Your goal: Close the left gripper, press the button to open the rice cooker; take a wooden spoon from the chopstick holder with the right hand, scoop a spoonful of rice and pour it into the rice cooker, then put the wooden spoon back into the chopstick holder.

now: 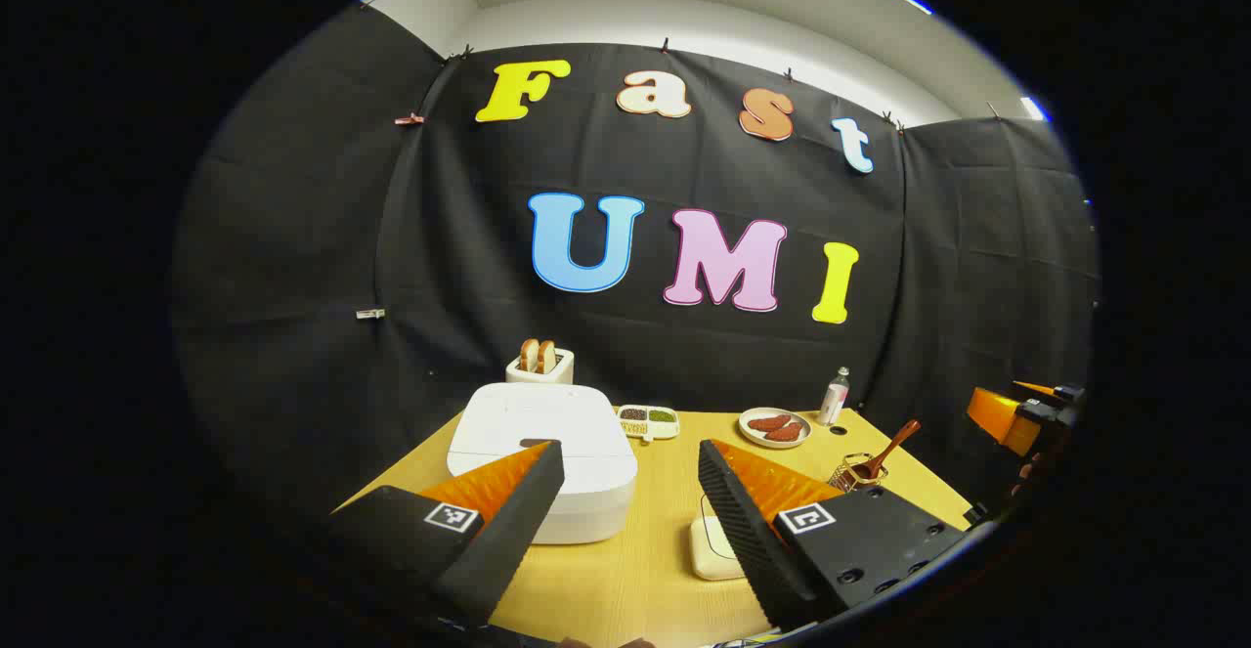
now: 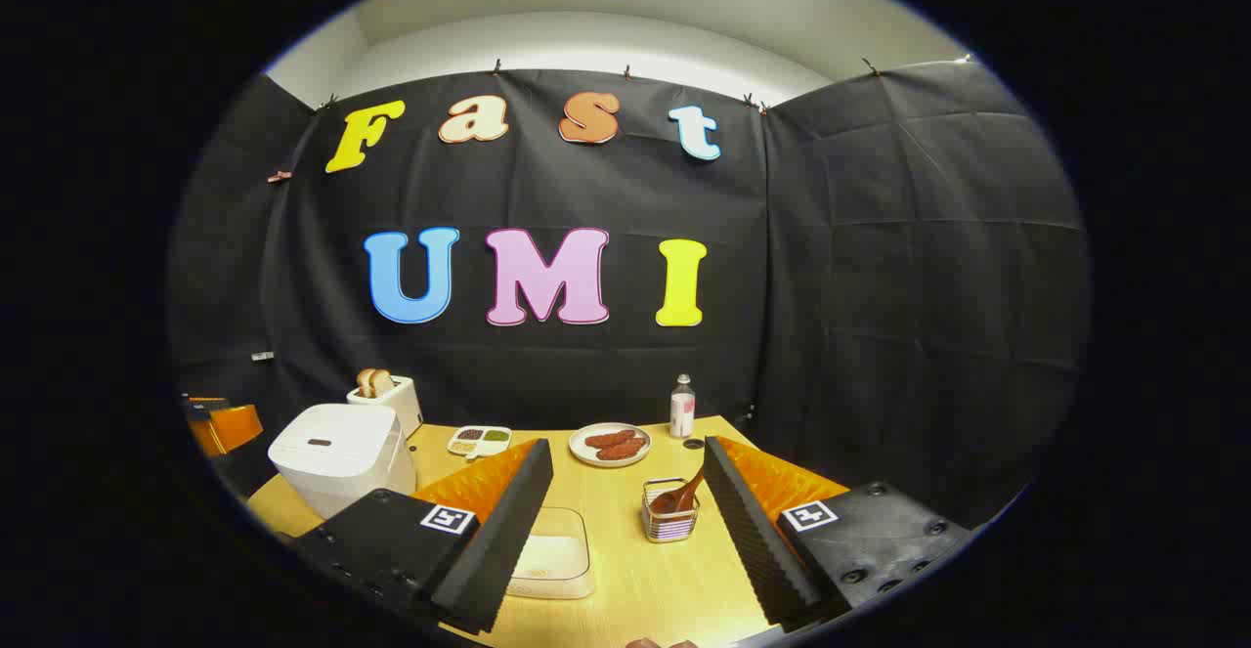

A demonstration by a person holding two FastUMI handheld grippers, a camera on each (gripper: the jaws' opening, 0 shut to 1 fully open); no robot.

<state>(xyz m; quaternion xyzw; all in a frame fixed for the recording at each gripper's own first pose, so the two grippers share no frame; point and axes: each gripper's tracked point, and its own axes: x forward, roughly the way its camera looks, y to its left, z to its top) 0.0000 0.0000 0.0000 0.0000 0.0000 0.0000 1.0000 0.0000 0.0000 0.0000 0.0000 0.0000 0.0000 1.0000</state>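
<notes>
In the left gripper view, the left tongs (image 1: pixel 630 457) sit nearest the lens, spread wide and holding nothing, above the desk (image 1: pixel 635 570). Just beyond them the white rice cooker (image 1: pixel 542 457) stands with its lid down, the dark button (image 1: pixel 536 441) at the front of the lid; a shallow rice container (image 1: pixel 711 548) lies to its right. The step in hand, as I judge it, is to bring these tongs fully together first (a blunt closed tip presses more surely), then push squarely down on the button. In the right gripper view, the right tongs (image 2: pixel 627 472) also gape empty, aimed at the chopstick holder (image 2: pixel 670 516), where the wooden spoon (image 2: pixel 679 496) leans.
</notes>
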